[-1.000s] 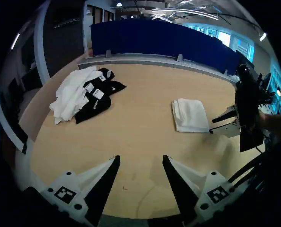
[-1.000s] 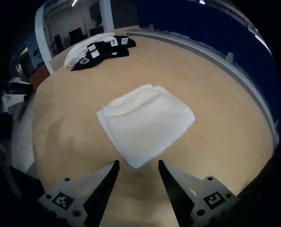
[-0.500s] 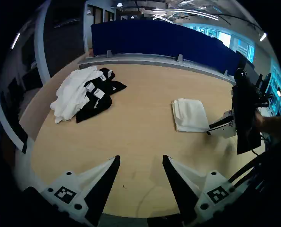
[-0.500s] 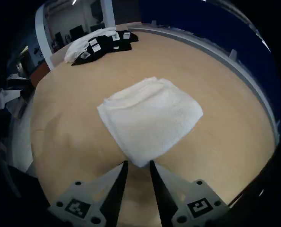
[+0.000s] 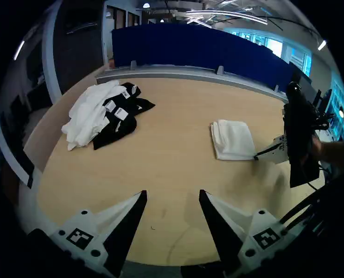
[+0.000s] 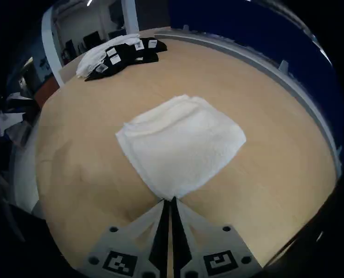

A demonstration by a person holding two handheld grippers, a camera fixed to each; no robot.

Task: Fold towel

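A white folded towel [image 5: 232, 139] lies flat on the wooden table [image 5: 172, 157], right of centre in the left gripper view. In the right gripper view the towel [image 6: 181, 143] points its near corner at me. My right gripper [image 6: 169, 201] is shut on that corner, its fingers pressed together around the tip. From the left gripper view the right gripper [image 5: 256, 158] touches the towel's near right corner, held by a hand [image 5: 332, 150]. My left gripper [image 5: 172, 194] hovers open over bare table near the front edge, well left of the towel.
A pile of white and black clothes [image 5: 102, 116] with tags sits at the table's far left; in the right gripper view the pile [image 6: 118, 55] is far beyond the towel. A blue partition [image 5: 195, 46] runs along the back edge. Bare wood lies between pile and towel.
My right gripper has moved up to the towel's near corner and gone from open to shut on it. The left gripper has stayed put.
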